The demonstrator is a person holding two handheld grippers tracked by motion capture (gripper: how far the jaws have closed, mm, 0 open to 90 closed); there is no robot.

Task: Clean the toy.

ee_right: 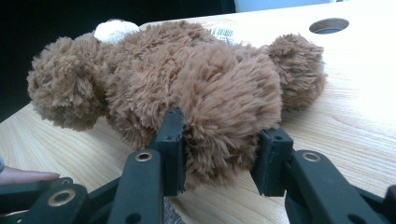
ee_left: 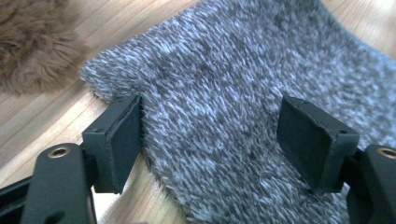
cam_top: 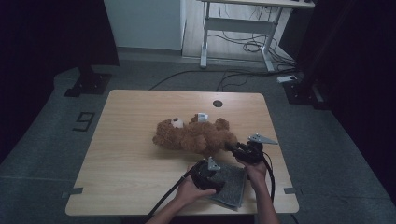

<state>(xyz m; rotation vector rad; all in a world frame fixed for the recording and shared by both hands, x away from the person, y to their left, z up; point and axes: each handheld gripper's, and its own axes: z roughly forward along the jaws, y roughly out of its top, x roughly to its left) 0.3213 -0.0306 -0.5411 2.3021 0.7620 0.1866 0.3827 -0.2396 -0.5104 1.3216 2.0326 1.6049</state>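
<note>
Two grippers work: our right gripper (ee_right: 219, 149) clamps the teddy bear's (ee_right: 187, 79) leg, our left gripper (ee_left: 210, 140) hovers open over the grey cloth (ee_left: 233, 70).

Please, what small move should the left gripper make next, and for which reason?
Probably lower the left gripper and close it on the grey cloth's edge. Its jaws stand open over the cloth, while the right gripper already clamps the teddy bear's leg.
</note>
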